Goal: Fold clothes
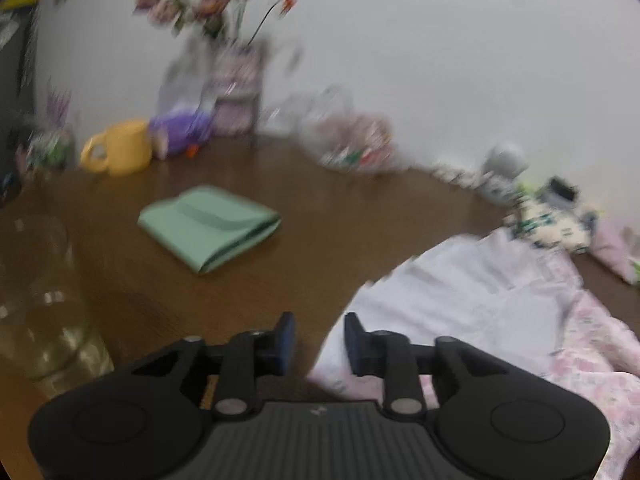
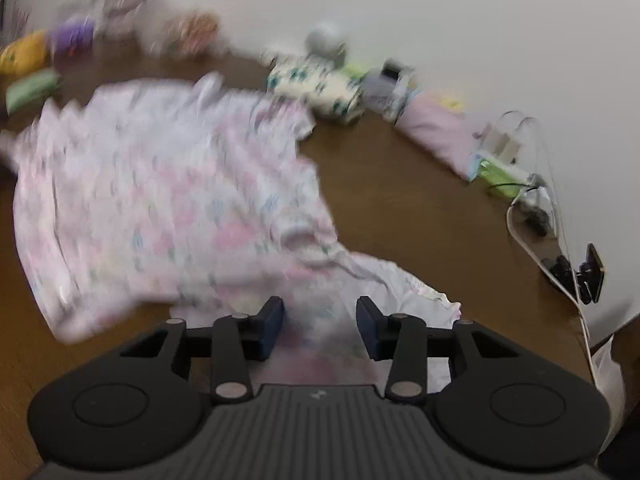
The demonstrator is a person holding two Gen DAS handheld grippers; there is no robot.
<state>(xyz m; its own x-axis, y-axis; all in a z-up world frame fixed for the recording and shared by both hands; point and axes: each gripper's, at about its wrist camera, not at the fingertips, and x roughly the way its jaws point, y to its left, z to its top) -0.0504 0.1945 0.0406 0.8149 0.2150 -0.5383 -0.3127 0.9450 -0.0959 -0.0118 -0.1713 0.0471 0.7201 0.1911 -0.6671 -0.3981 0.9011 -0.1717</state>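
A white and pink floral garment (image 2: 160, 200) lies spread and rumpled on the brown table (image 1: 360, 220). In the left wrist view its pale inner side (image 1: 480, 296) fills the lower right. My left gripper (image 1: 320, 340) is open at the garment's left edge, one finger over bare table and the other over the cloth. My right gripper (image 2: 320, 320) is open above the garment's near corner. Cloth shows in the gap below its pads, and they do not press on it. A folded green cloth (image 1: 208, 226) lies apart at the far left. Both views are blurred.
Along the wall stand a yellow mug (image 1: 120, 148), a purple thing (image 1: 180, 130), a flower vase (image 1: 236, 88) and bags. A clear plastic bottle (image 1: 44, 300) is at the left. Folded patterned cloth (image 2: 320, 88), pink cloth (image 2: 436, 132), a cable (image 2: 532, 248) and a black clip (image 2: 588, 276) sit at the right.
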